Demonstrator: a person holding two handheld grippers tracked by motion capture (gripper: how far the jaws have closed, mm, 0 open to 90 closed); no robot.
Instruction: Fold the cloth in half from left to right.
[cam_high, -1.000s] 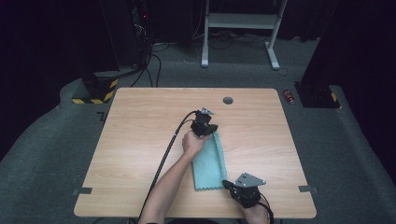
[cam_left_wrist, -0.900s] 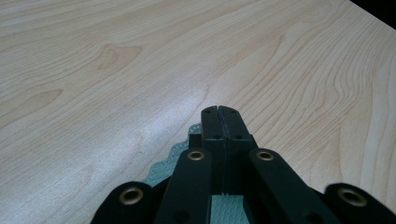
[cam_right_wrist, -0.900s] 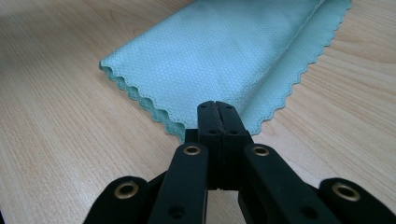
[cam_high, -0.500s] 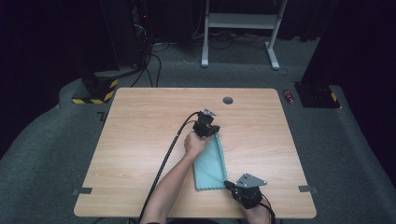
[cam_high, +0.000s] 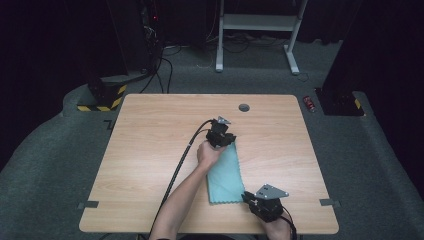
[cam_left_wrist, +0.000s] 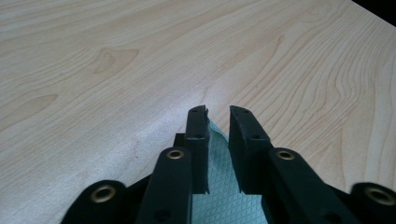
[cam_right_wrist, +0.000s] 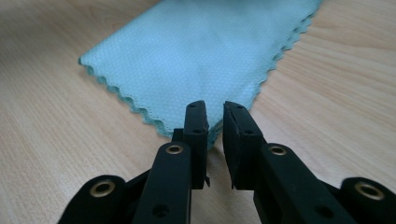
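Compared with a second ago, both pairs of jaws have just been opening: the left gripper (cam_high: 223, 136) and the right gripper (cam_high: 250, 199) are now standing a little apart at the tips instead of pinched shut, while both hands are staying where they were. The teal cloth (cam_high: 226, 172) is lying flat on the wooden table (cam_high: 150, 150) in much the same long, folded strip as before, running from the left gripper at its far end to the right gripper at its near corner. In the left gripper view, the left gripper (cam_left_wrist: 218, 122) is showing a narrow gap between its pads, with the far corner of the teal cloth (cam_left_wrist: 224, 186) lying in that gap and under the jaws; the pads are no longer pressing on it. In the right gripper view, the right gripper (cam_right_wrist: 214, 119) is likewise slightly parted, and the scalloped corner of the teal cloth (cam_right_wrist: 201, 56) is reaching just to the jaw tips without being clamped. The person's left hand (cam_high: 209, 152) is resting at the cloth's far left edge. No container is standing on the table; the cloth is sitting directly on the bare wood.
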